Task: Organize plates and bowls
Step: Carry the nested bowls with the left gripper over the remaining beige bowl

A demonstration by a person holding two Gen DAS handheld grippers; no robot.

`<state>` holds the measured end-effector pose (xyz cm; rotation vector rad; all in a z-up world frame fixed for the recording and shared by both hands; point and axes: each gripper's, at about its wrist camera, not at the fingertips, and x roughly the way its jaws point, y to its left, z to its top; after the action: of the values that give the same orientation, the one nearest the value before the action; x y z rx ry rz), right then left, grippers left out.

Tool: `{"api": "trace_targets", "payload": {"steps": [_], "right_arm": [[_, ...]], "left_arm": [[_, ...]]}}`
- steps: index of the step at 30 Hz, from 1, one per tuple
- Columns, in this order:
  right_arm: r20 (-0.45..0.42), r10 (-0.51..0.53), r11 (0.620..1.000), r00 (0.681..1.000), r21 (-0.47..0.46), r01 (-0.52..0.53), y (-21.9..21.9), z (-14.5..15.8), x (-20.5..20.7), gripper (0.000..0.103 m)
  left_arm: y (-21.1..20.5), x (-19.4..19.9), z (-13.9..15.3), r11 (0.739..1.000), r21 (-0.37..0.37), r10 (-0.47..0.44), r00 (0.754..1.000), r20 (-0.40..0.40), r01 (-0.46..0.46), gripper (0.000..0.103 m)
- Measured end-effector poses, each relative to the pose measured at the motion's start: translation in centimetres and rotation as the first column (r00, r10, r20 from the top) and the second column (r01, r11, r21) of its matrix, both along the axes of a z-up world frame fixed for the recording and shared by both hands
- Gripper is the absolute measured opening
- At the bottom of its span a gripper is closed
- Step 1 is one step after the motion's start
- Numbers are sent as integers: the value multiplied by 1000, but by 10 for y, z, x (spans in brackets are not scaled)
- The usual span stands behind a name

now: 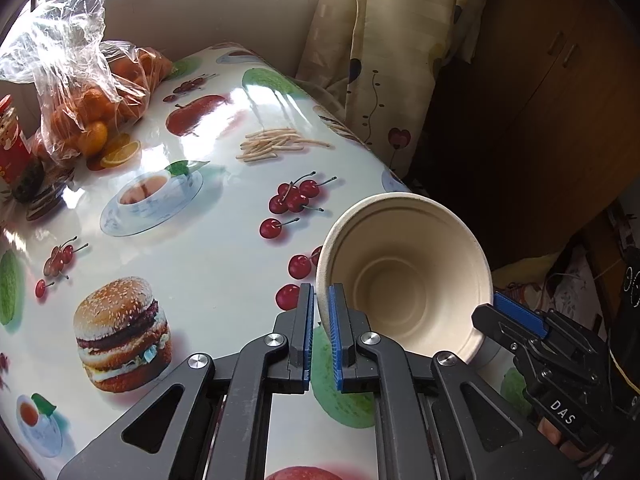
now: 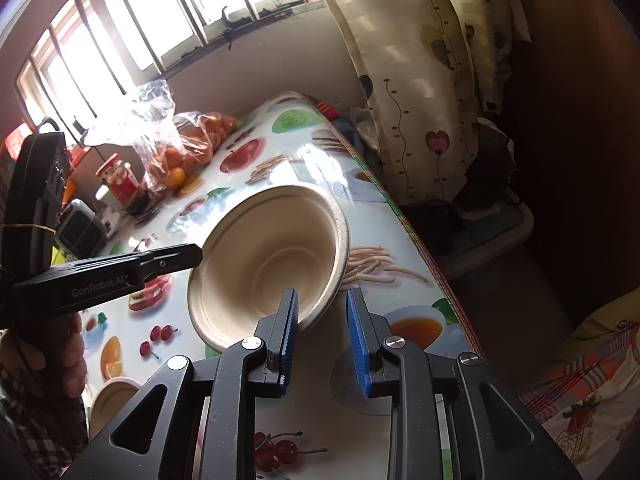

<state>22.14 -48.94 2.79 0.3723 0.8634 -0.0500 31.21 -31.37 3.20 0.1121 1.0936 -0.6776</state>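
One pale paper bowl [image 1: 404,276] is held tilted above the right edge of the worktop [image 1: 208,248], its opening toward the cameras. Its rim is pinched on the left side by the left gripper [image 1: 320,320], pads clamped on the wall. At the opposite side, the right gripper [image 2: 322,320] has one pad inside the rim and one outside; I cannot tell whether both press. A second bowl [image 2: 114,396] sits near the worktop's front. Behind lies a bag of oranges [image 1: 92,108].
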Motion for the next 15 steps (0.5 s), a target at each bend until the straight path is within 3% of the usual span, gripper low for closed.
{"api": "trace_targets", "payload": {"steps": [15], "right_arm": [[1,1,1000,1000,3,-1,1,-1,1,19]], "left_arm": [[-1,-1,2,1000,-10,3,1000,2,-3,6]]}}
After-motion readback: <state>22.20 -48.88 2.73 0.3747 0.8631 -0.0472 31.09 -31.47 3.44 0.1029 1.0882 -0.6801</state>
